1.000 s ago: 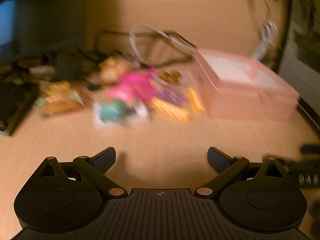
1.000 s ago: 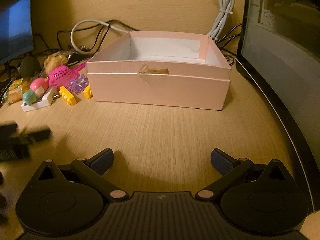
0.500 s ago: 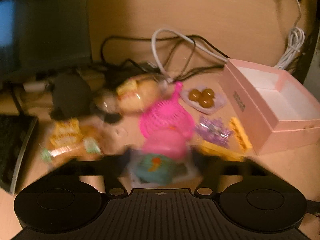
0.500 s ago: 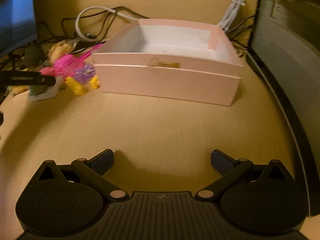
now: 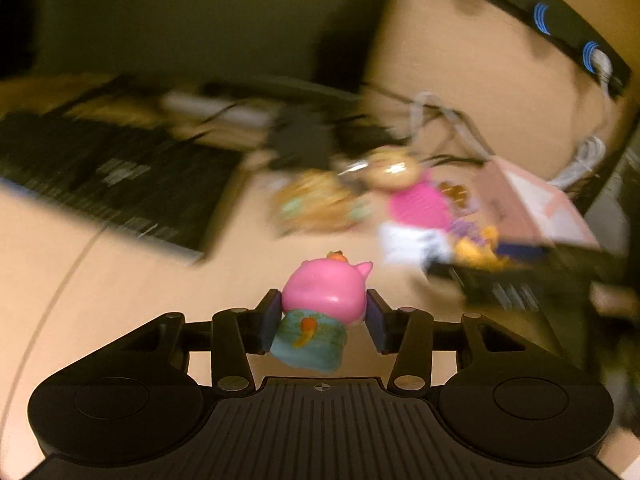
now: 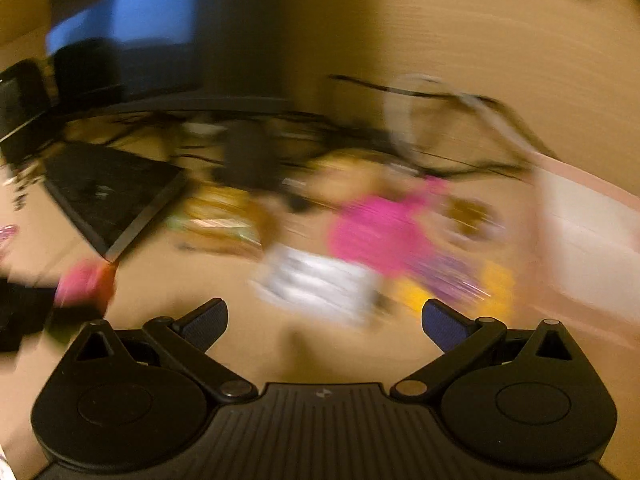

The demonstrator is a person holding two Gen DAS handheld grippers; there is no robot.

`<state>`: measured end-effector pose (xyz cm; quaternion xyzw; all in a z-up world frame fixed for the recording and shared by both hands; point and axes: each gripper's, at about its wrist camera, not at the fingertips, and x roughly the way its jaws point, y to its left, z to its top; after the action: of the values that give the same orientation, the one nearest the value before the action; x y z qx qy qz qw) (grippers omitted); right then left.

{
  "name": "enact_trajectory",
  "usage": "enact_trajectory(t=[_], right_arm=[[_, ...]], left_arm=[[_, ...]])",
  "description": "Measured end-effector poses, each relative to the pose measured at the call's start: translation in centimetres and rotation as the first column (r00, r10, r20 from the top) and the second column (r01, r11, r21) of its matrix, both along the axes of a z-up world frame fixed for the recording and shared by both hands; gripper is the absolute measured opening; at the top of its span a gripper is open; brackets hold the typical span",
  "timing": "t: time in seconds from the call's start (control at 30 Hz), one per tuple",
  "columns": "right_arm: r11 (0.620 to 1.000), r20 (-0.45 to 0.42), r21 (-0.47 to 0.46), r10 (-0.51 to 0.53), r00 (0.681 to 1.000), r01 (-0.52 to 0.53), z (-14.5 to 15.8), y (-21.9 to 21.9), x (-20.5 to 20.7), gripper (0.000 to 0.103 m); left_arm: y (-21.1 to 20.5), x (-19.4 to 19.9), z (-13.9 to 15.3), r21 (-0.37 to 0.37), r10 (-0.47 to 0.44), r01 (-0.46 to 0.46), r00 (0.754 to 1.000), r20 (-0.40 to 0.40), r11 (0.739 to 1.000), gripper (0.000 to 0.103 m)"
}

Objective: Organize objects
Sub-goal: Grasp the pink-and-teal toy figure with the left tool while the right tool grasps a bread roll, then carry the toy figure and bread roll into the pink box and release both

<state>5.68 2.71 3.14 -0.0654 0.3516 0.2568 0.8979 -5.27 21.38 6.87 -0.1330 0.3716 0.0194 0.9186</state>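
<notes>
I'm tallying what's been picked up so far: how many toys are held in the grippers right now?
1. The pink-and-teal toy figure sits clamped in the left gripper. The right gripper is open with nothing between its fingers. The remaining toys lie blurred on the desk.

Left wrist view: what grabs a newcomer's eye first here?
The pink toy figure with a teal base, clamped in the left gripper low in the middle of the frame, the only sharp thing there. Behind it, blurred, lie a heap of colourful small items and, to their right, an open pink box on the wooden desk. The right gripper is open and empty.
</notes>
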Motion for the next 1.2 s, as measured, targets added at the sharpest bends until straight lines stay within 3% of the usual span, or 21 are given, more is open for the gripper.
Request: enact_trajectory(t=[0.17, 0.33, 0.4, 0.43, 0.47, 0.57, 0.73, 0.77, 0.8, 0.9, 1.03, 1.1, 1.17, 1.2], right_arm=[[0.997, 0.034, -0.006, 0.081, 0.996, -0.081, -0.9, 8.6, 2.9, 0.103], [0.998, -0.099, -0.031, 0.057, 0.994, -0.060, -2.6, 11.5, 6.6, 0.103], [0.998, -0.112, -0.045, 0.048, 0.993, -0.053, -3.1, 11.9, 6.8, 0.102], [0.996, -0.103, -0.066, 0.051, 0.993, -0.058, -3.0, 12.2, 6.6, 0.091], [0.995, -0.091, -0.082, 0.051, 0.994, -0.059, -2.8, 12.3, 6.4, 0.071], [0.995, -0.078, -0.067, 0.065, 0.995, -0.070, -1.0, 11.8, 5.3, 0.052], [0.997, -0.026, -0.015, 0.077, 0.997, -0.078, 3.7, 7.5, 1.7, 0.035], [0.997, -0.018, -0.015, 0.074, 0.997, -0.075, 4.4, 6.2, 0.8, 0.020], [0.998, -0.019, -0.018, 0.066, 0.998, -0.067, 4.9, 4.7, -0.2, 0.016], [0.999, -0.040, -0.037, 0.025, 0.999, -0.026, 5.5, 0.8, -1.9, 0.016], [0.997, -0.102, -0.079, -0.012, 0.995, 0.004, 4.6, -5.3, -4.7, 0.017], [0.992, -0.094, -0.124, -0.002, 0.996, -0.010, 3.9, -7.0, -5.8, 0.030], [0.985, -0.065, -0.172, 0.000, 0.998, -0.011, 3.1, -7.6, -6.7, 0.067], [0.985, -0.061, -0.172, 0.010, 0.998, -0.021, 3.0, -7.8, -6.9, 0.069]], left_arm=[[3.4, -4.5, 0.2, 0.015, 0.080, -0.081, 0.997, 0.004, 0.997, 0.049], [4.9, -7.1, 1.0, 0.036, 0.109, -0.109, 0.994, 0.000, 0.993, 0.049], [5.2, -7.5, 1.1, 0.050, 0.107, -0.108, 0.994, 0.012, 0.993, 0.049], [5.4, -7.6, 1.0, 0.041, 0.109, -0.109, 0.994, 0.015, 0.993, 0.049], [5.5, -7.6, 0.9, 0.026, 0.108, -0.108, 0.994, 0.016, 0.994, 0.049], [4.7, -7.5, 0.7, 0.012, 0.072, -0.073, 0.997, 0.019, 0.997, 0.049], [2.2, -6.7, 0.6, -0.013, -0.050, 0.050, 0.999, 0.019, 0.999, 0.049], [1.7, -6.5, 0.5, -0.018, -0.078, 0.079, 0.997, 0.017, 0.997, 0.049], [1.0, -6.2, 0.5, -0.025, -0.111, 0.111, 0.994, 0.015, 0.994, 0.049], [-0.9, -5.0, 0.4, -0.045, -0.179, 0.179, 0.984, 0.016, 0.983, 0.050], [-3.1, -3.3, 0.5, -0.067, -0.201, 0.203, 0.979, 0.031, 0.977, 0.049], [-3.7, -2.7, 0.7, -0.064, -0.183, 0.186, 0.982, 0.038, 0.980, 0.049], [-3.7, -2.0, 0.7, -0.070, -0.140, 0.142, 0.990, 0.030, 0.987, 0.049], [-3.6, -2.1, 0.7, -0.074, -0.123, 0.125, 0.992, 0.025, 0.989, 0.049]])
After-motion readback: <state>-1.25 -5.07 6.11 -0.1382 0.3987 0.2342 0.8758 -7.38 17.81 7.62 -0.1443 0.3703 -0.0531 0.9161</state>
